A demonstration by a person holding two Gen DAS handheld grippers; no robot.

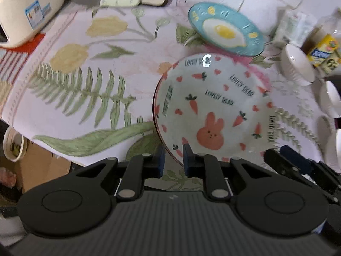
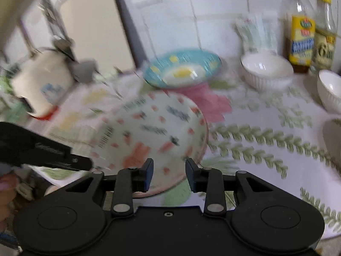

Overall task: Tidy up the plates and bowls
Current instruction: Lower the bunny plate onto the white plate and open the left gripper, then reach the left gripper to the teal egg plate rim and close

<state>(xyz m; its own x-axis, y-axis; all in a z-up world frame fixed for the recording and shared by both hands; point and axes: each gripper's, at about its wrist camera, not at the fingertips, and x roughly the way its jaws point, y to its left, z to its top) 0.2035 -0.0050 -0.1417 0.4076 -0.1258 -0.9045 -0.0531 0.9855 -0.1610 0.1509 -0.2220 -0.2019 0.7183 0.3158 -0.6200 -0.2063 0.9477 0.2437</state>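
Left gripper (image 1: 173, 160) is clamped on the near rim of the bunny bowl (image 1: 213, 111); blue pads (image 1: 160, 160) sit either side of the rim, narrow gap. Bowl is tilted, inside facing the left wrist camera, carrots and a pink rabbit printed in it, reaching ahead and right of the claw.

Right gripper (image 2: 169, 172) has its jaws partly apart, nothing pinched between them. Same bowl (image 2: 153, 132) lies just ahead of its fingertips, rim beside the pads; contact not clear, that view is blurred.

Blue egg plate (image 1: 226, 29) sits beyond the bowl on the floral tablecloth (image 1: 85, 74). White ribbed bowl (image 2: 266, 72) is ahead and right of the right claw, second white bowl (image 2: 330, 89) further right. Two bottles (image 2: 301, 36) stand behind them at the tiled wall. Rice cooker (image 1: 27, 10) is far ahead-left of the left claw.
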